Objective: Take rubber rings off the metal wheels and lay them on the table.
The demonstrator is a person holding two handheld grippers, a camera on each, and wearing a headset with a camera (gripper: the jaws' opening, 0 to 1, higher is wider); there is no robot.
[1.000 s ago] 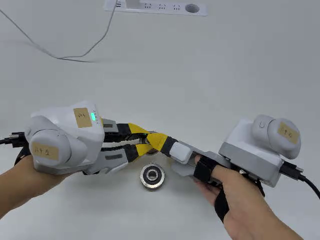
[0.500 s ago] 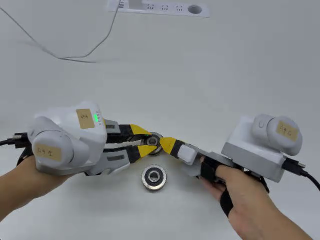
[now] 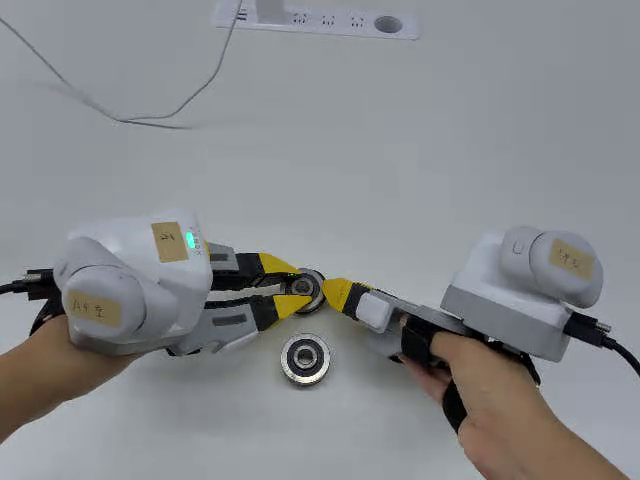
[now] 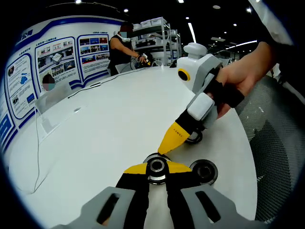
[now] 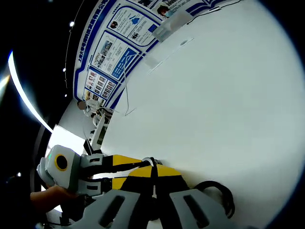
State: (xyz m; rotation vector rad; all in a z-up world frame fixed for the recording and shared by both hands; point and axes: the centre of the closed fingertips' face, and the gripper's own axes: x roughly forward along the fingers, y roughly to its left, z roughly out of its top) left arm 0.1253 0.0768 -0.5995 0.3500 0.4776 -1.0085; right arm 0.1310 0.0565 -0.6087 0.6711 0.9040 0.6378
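Left tool (image 3: 291, 287) clamps a wheel (image 3: 304, 288) at centre frame, off the desk (image 3: 400, 150). Right tool (image 3: 335, 290), jaws together, noses its rim; we cannot tell whether it has the rubber ring. Step, we judge: peeling. Next needs a pull outward.

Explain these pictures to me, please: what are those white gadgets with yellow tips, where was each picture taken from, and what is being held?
No robot here: a person holds a two-jaw gripper in each hand at a white table. The head view comes from a camera on the person's head, looking down. The two round views come from cameras riding on the grippers, looking along their jaws. The left gripper is clamped on a small metal wheel. The right gripper, jaws closed, has its yellow tip at that wheel's rim; whether it grips anything I cannot tell. A second wheel lies on the table nearer the person. A dark ring, likely rubber, lies beneath the right gripper. A power strip sits farther back.
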